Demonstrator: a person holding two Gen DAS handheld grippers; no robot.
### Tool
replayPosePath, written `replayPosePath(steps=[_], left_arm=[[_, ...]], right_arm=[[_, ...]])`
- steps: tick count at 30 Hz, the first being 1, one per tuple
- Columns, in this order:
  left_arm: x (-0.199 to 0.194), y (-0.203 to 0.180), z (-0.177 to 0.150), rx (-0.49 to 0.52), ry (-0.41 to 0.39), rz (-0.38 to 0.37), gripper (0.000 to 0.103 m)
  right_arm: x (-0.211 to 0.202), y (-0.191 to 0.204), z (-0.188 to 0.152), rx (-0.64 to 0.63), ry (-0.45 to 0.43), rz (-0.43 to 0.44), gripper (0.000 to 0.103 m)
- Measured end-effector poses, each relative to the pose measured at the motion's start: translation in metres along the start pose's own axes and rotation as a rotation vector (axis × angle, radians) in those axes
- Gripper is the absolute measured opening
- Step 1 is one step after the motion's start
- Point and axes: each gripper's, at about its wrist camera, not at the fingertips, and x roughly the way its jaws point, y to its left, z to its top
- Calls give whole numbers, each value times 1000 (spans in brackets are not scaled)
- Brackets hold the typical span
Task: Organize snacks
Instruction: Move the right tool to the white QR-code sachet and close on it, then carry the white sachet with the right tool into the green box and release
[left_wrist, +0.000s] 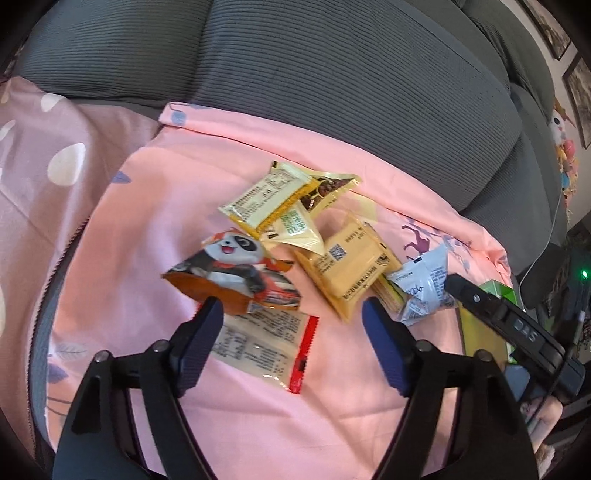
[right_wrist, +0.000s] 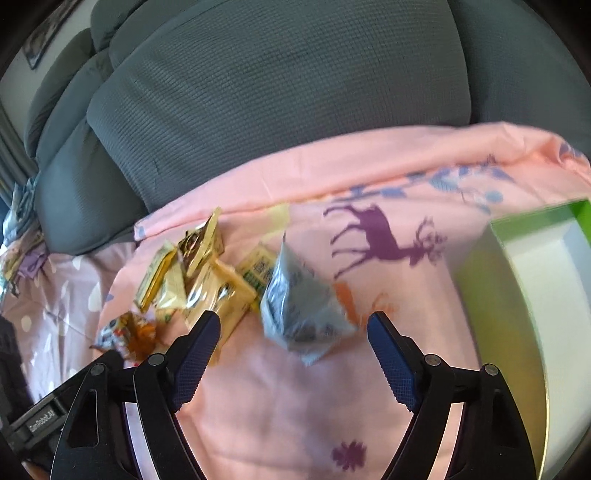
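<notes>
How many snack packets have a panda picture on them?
1. The orange panda-print foil packet lies on the pink printed bedsheet, at the pile's left end. Overlapping packets may hide others.

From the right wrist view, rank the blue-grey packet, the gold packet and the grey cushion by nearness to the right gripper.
1. Blue-grey packet, just ahead of the right gripper.
2. Gold packet, farther back, left.
3. Grey cushion, behind everything.

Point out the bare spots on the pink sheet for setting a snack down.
Free: pink sheet below the grey-blue packet, left of the green box; also the deer print patch. Crowded: the yellow packets beside the panda packet.
</notes>
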Motion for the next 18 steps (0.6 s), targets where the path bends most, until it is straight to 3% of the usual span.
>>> replayPosePath(steps=[5,7,8,9,13,18], left_arm=[[-1,-6,-3,24,5,-11,72],[0,-9,-4,40,11,-13,71],[0,-11,-5,50,13,-14,70],[1,-13,-6,59,16,-18,70],[7,-22,-12,86,47,-45,70],[14,-37,-20,128,89,-117,70]], right_arm=[[21,17,2,-119,20,-36,68],[27,21,2,-143,15,-93,62],[29,21,2,-154,14,-117,53],[30,21,2,-165,14,-128,52],[25,11,6,-112,34,-63,49],[15,3,-4,-1,101,144,47]])
